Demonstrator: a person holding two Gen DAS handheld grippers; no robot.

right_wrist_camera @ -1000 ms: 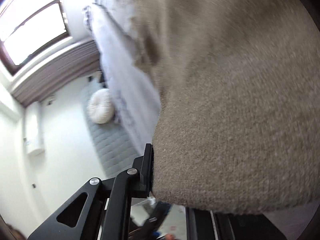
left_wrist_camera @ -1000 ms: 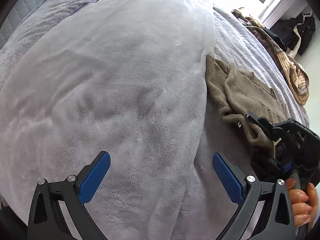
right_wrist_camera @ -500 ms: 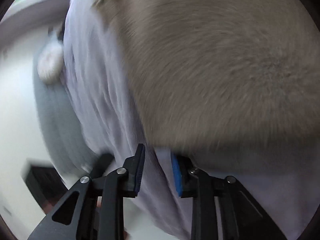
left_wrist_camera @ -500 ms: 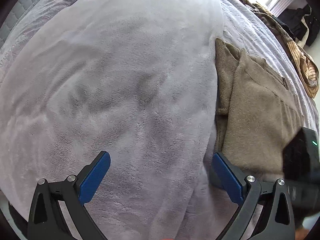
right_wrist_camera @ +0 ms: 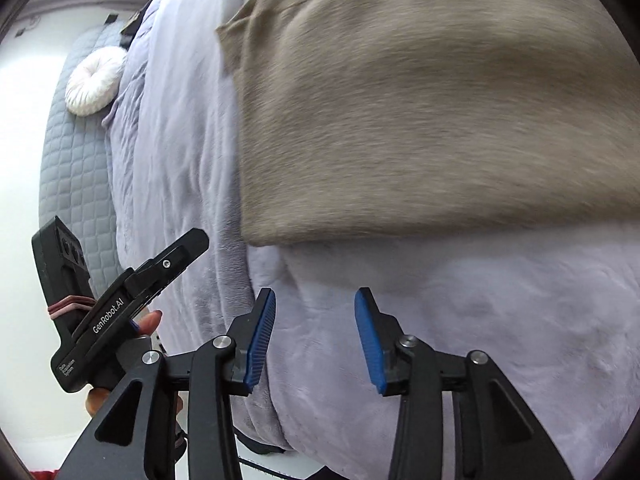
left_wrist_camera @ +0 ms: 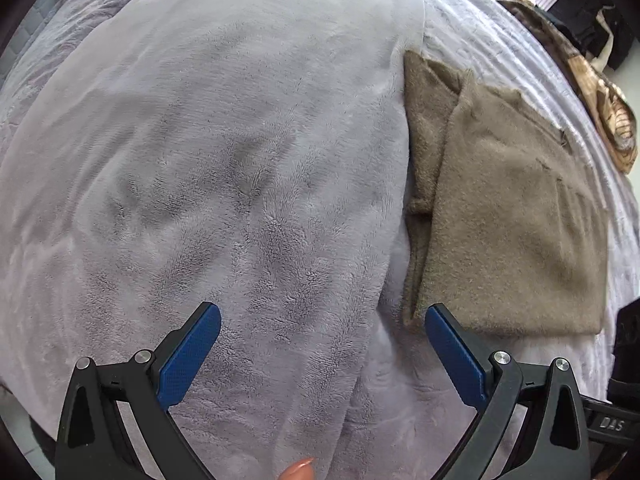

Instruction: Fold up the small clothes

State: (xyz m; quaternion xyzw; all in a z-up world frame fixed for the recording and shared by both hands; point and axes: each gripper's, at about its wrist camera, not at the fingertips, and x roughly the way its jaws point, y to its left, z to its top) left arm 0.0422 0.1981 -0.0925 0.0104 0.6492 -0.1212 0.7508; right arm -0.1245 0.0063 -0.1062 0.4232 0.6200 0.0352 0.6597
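I see a plush matt lilac fleece blanket (left_wrist_camera: 224,168), a fuzzy taupe knit garment (left_wrist_camera: 512,216) folded on it, my left gripper (left_wrist_camera: 322,354) and right gripper (right_wrist_camera: 315,336) in matt black plastic with ribbed blue pads and shiny metal screws, a quilted grey cloth headboard (right_wrist_camera: 76,168)

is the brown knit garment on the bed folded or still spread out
Folded: the brown garment lies flat on the lilac blanket as a neat rectangle, one layer doubled over another along its left edge.

Bed (left_wrist_camera: 500,52) covered with lilac quilt. Pale plush blanket (left_wrist_camera: 240,160) spread across it. Folded taupe knit garment (left_wrist_camera: 512,220) lies flat beside blanket's edge. Brown patterned clothes (left_wrist_camera: 608,112) heaped along bed's far side. White round cushion (right_wrist_camera: 94,86) against quilted headboard (right_wrist_camera: 76,168).
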